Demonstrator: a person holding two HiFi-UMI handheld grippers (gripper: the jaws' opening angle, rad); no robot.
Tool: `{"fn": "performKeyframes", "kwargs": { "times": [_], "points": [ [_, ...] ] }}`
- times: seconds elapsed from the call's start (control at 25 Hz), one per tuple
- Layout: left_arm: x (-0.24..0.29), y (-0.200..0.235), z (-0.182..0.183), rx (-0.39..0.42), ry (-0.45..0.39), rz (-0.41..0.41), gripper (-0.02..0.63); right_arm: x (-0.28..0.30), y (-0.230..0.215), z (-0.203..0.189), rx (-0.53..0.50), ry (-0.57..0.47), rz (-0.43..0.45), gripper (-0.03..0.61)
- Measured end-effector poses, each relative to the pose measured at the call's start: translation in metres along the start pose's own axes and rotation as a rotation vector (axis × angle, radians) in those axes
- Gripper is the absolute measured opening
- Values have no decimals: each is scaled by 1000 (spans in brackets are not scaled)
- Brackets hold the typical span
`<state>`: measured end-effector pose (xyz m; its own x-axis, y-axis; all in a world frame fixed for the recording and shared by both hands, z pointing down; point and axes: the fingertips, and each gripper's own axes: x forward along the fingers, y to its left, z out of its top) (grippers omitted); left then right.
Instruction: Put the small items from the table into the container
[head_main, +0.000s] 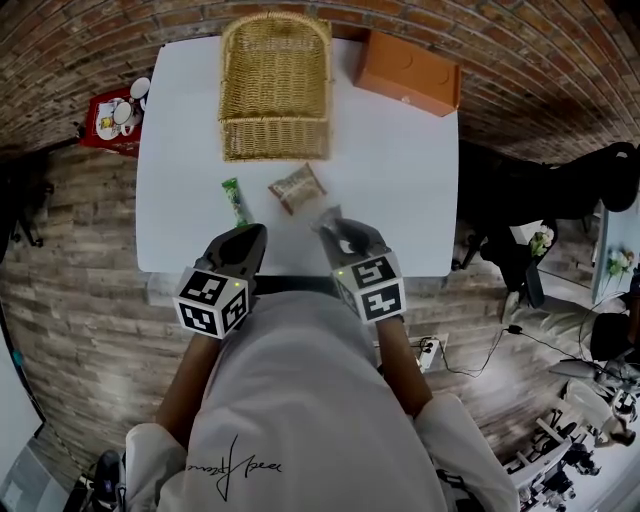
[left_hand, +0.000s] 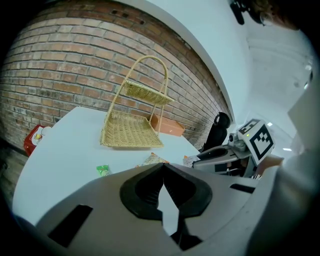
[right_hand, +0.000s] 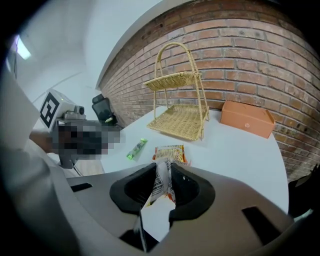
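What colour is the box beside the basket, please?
Orange; the box shows best in the head view.

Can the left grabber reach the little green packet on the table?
Probably yes. The slim green plastic packet lies on the white table just ahead of the left gripper, with nothing between them. Its jaws are shut and empty, so they must open first.

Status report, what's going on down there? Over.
Left gripper shut, empty. Right gripper shut on crinkly white-orange snack packet. Two-tier wicker basket empty; nothing blocking.
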<state>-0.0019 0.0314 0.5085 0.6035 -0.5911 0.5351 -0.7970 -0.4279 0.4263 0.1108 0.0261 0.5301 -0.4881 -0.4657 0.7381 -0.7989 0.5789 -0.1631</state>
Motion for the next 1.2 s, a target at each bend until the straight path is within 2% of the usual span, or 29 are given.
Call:
{"fn": "performKeyframes", "kwargs": {
  "times": [0.52,0.96,1.2],
  "points": [
    [0,4,0,-24,-15,0,9,-13,5,30,-33,-63,8,100],
    [0,6,6,-34,-33,3,9,-25,4,52,-23,-99,43,100],
    [-1,12,12,-51,-54,6,9,-30,8,69,-54,-118,59,100]
  ]
}}
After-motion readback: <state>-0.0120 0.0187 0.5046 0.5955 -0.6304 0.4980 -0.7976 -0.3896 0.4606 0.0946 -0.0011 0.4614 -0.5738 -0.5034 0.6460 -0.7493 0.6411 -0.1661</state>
